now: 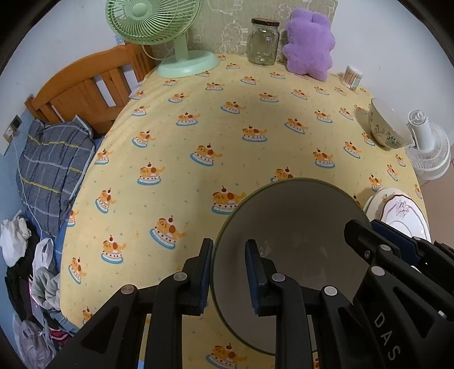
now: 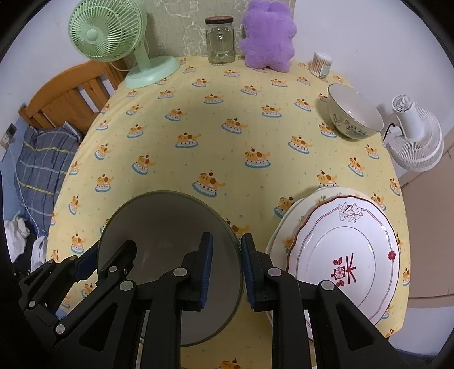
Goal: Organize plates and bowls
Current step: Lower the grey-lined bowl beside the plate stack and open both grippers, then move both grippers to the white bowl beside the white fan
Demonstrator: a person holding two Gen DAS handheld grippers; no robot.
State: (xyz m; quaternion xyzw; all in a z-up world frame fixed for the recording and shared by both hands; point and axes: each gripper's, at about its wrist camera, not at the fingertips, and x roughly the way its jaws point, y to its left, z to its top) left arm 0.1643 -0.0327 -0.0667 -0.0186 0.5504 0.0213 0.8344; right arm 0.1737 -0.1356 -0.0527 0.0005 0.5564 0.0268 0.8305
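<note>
Yellow-clothed table (image 2: 227,119), both tongs gripping one grey plate (image 2: 159,227).
Left gripper (image 1: 229,272) and right gripper (image 2: 227,269) pinch opposite rims near the table's front edge.

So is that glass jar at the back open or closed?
Closed. The clear glass jar stands upright beside the purple plush toy with a dark lid on its mouth; it looks empty.

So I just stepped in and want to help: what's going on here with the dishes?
A person holds a gripper in each hand, and both are clamped on one grey plate: the left gripper on its left rim, the right gripper on its right rim. Beside it sit stacked plates; a patterned bowl stands farther back on the yellow tablecloth.
</note>
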